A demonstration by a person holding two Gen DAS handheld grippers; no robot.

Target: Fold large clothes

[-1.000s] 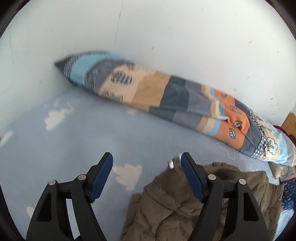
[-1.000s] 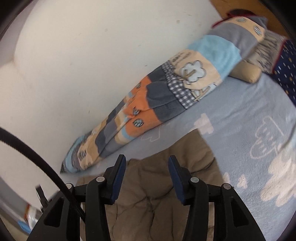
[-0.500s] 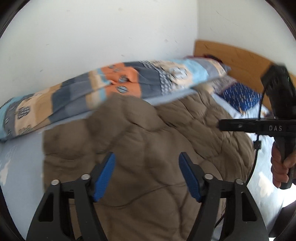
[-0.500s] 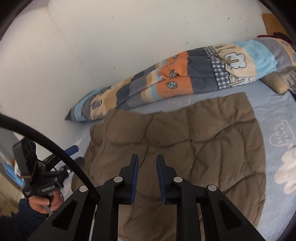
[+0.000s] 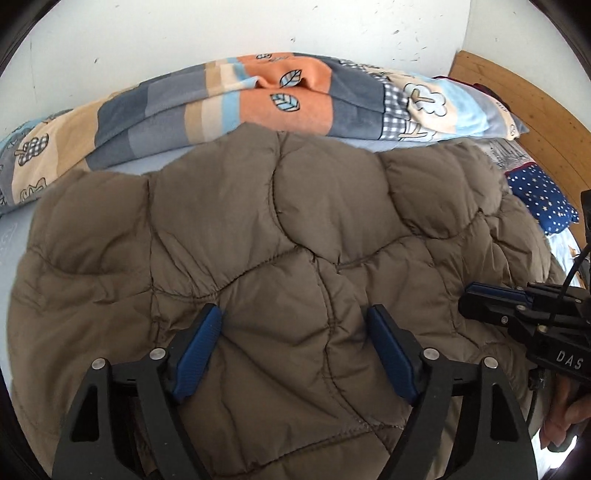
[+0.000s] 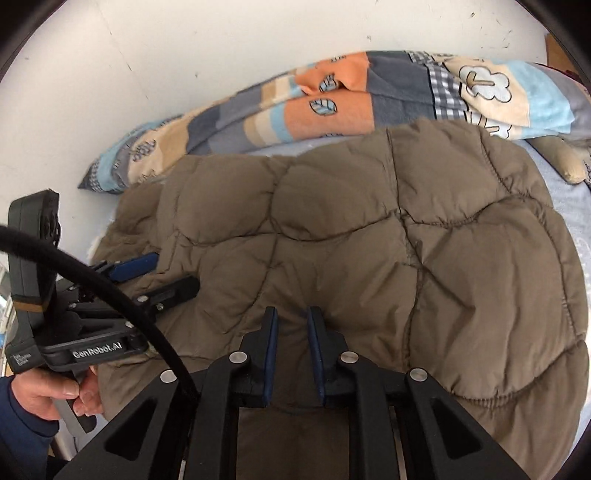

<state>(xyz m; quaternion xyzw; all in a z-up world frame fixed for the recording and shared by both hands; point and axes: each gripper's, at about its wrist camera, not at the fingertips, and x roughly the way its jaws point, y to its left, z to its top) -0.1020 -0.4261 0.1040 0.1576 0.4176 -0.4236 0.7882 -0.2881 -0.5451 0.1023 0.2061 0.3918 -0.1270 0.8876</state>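
1. Hanging over the near part of a brown quilted jacket [image 5: 280, 236], the left claw [image 5: 295, 350] has its two blue pads wide apart; its jaws have just been opening further, and the pads press on nothing, only the padded cloth lies below the gap.
2. The right claw [image 6: 291, 350] has its blue pads brought close together, with only a narrow slit between them; nothing is gripped there, and the jacket shows under the fingers.
3. In the left wrist view the right claw [image 5: 480, 299] comes in from the right edge, low over the jacket's right side, and a hand [image 5: 565, 417] holds its handle.
4. In the right wrist view the left claw [image 6: 155, 273] comes in from the left, its fingers over the jacket's left edge; a hand [image 6: 48, 391] in a dark blue sleeve [image 6: 22, 424] holds the handle, and a black cable [image 6: 110, 291] curves in front.
5. The jacket is spread flat on a light blue bed sheet [image 6: 576, 206], quilted side up.
6. Behind the jacket a patchwork blanket [image 5: 295, 99] in orange, grey, beige and light blue lies rolled along the white wall [image 5: 258, 29].
7. A navy pillow with white dots [image 5: 539, 199] lies at the right, near a wooden headboard [image 5: 524, 99].
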